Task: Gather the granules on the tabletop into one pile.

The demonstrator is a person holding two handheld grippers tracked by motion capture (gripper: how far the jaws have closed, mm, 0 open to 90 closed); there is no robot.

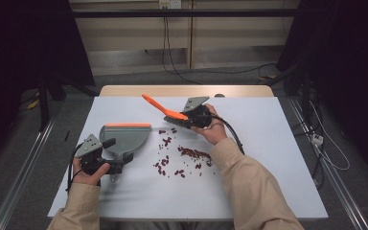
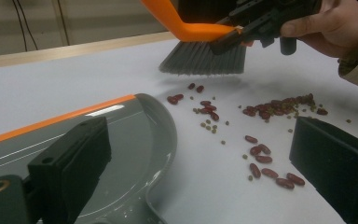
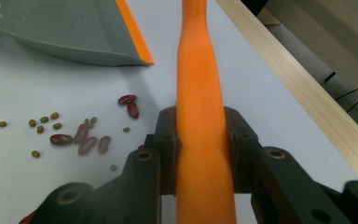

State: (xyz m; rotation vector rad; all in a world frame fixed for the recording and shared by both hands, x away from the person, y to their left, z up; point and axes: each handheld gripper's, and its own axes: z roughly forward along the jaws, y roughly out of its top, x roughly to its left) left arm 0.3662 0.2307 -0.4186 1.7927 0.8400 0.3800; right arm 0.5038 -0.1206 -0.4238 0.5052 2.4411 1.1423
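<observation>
Orange-handled brush [image 1: 165,111], grey dustpan [image 1: 124,139] (orange-edged), dark red beans [image 1: 194,153].

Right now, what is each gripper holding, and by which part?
The right gripper clamps the brush by its orange handle. The left gripper seems to hold the dustpan at its handle end, though the contact itself is hidden.

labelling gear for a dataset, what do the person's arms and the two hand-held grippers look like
Both forearms wear beige long sleeves. The left hand-held gripper and the right hand-held gripper are black, blocky bodies with two flat black jaws. Each carries a grey three-cornered plate on top and trails a black cable.
</observation>
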